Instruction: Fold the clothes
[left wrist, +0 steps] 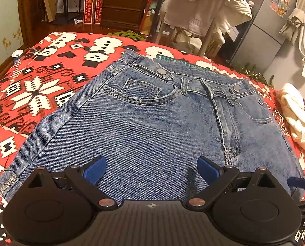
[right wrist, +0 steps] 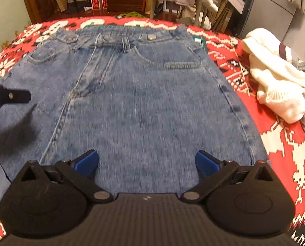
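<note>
Blue denim jeans [left wrist: 148, 123] lie flat on a red patterned bedspread [left wrist: 39, 78], waistband at the far side, front facing up. My left gripper [left wrist: 151, 170] hovers over the lower left part of the denim, its blue fingers spread wide with nothing between them. In the right wrist view the same jeans [right wrist: 142, 102] fill the middle. My right gripper [right wrist: 147, 163] is open above their near right part and holds nothing. The left gripper's black frame [right wrist: 8, 97] pokes in at the left edge of the right wrist view.
A crumpled white garment [right wrist: 279, 86] with dark stripes lies on the bedspread [right wrist: 286, 143] to the right of the jeans. A green tag [right wrist: 199, 42] peeks out at the waistband's right corner. Beyond the bed stand a wooden dresser [left wrist: 123, 10], a chair piled with clothes [left wrist: 203, 10] and a grey fridge [left wrist: 275, 20].
</note>
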Action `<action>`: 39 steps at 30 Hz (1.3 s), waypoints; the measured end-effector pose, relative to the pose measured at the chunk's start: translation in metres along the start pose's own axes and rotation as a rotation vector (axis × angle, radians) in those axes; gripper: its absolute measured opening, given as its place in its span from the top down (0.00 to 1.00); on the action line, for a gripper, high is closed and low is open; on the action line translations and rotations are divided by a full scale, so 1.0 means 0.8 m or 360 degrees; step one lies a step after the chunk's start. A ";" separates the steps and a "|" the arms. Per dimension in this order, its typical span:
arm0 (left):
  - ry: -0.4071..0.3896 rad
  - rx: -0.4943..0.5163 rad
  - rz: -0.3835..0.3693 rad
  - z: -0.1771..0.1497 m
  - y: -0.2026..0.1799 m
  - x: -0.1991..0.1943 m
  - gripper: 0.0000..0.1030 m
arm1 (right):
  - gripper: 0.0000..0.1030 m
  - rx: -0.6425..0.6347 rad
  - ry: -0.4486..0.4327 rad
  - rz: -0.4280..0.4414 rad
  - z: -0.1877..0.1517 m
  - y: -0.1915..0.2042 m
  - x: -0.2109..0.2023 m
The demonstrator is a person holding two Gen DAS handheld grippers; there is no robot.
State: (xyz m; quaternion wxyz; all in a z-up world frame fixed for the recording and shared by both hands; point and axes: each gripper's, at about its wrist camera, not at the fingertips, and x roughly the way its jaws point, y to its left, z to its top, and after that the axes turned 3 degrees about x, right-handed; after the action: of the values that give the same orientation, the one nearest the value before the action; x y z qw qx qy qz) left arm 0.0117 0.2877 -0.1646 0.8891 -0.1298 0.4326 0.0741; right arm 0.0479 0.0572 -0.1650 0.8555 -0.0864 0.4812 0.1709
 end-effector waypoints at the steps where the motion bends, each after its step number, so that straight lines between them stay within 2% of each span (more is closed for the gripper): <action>1: 0.0000 0.0003 0.0002 0.000 0.000 0.000 0.07 | 0.00 0.0015 -0.0030 0.0011 0.004 -0.001 -0.001; 6: 0.0006 0.0028 0.0022 -0.001 -0.004 0.002 0.07 | 0.00 0.0123 -0.0128 0.0050 0.033 -0.009 0.011; 14: 0.0008 0.0051 0.0033 -0.002 -0.006 0.004 0.07 | 0.00 0.0073 -0.0153 0.0018 0.054 0.002 0.045; 22: 0.0010 0.0066 0.0043 -0.003 -0.008 0.006 0.06 | 0.00 0.0004 -0.0138 -0.0035 0.037 0.011 0.041; 39: 0.0012 0.0072 0.0045 -0.004 -0.007 0.006 0.06 | 0.00 -0.0014 -0.0023 -0.0001 -0.013 -0.003 0.003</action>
State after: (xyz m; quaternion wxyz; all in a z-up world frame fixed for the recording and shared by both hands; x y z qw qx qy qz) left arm 0.0133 0.2813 -0.1694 0.8890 -0.1039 0.4394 0.0763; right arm 0.0417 0.0524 -0.1722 0.8586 -0.0890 0.4742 0.1734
